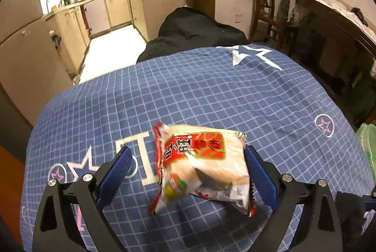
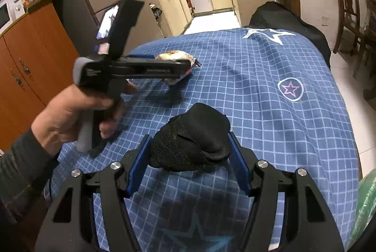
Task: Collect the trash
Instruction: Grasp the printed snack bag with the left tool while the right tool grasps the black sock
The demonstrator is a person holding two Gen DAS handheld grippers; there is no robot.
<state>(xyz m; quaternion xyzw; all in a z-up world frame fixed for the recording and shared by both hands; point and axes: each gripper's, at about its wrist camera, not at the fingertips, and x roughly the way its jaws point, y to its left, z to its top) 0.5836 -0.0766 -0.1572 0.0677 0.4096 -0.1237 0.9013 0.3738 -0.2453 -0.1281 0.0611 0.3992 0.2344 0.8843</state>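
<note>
While both grippers hover—snack wrapper (image 1: 199, 167), black mask (image 2: 192, 146) on checked blanket (image 1: 211, 92).

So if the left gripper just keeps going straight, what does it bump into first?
Probably the snack packet: it sits between the open jaws of the left gripper, its right edge near one finger. Whether they touch is unclear.

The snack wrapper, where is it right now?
The snack wrapper lies on the blue checked cloth between the open left gripper's fingers, touching the right one.
</note>
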